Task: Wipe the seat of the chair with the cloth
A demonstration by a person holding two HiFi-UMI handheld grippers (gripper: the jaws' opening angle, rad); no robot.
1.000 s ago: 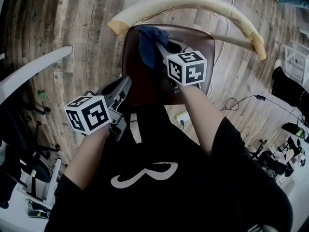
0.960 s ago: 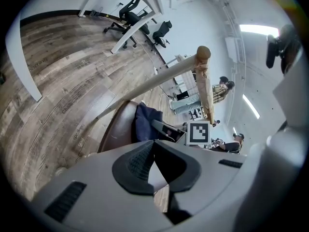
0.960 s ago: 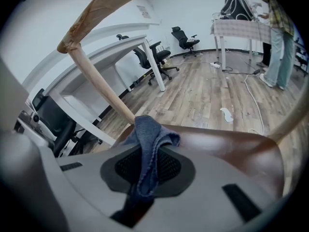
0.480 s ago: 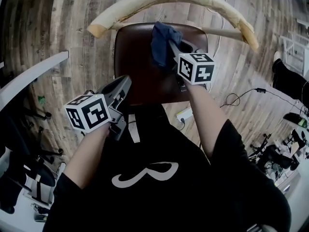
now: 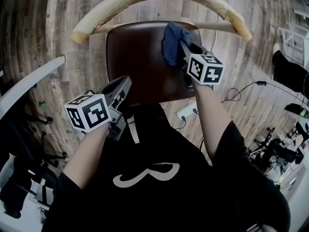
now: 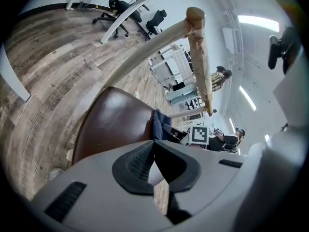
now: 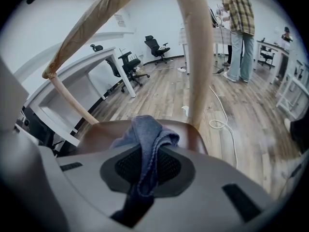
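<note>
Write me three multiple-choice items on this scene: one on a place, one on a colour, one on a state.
1. Where is the cloth relative to the seat?
A. At the front left corner
B. At the far right part, near the backrest
C. On the floor under it

2. What colour is the seat?
A. Brown
B. White
C. Green

3. What state is the left gripper in?
A. Shut on the cloth
B. Shut with nothing in it
C. Open wide around the backrest

Answers:
1 B: the head view shows the cloth at the seat's far right, held there by the right gripper.
2 A: every view shows a glossy brown seat.
3 B: the left gripper view shows its pads meeting with nothing between them.
</note>
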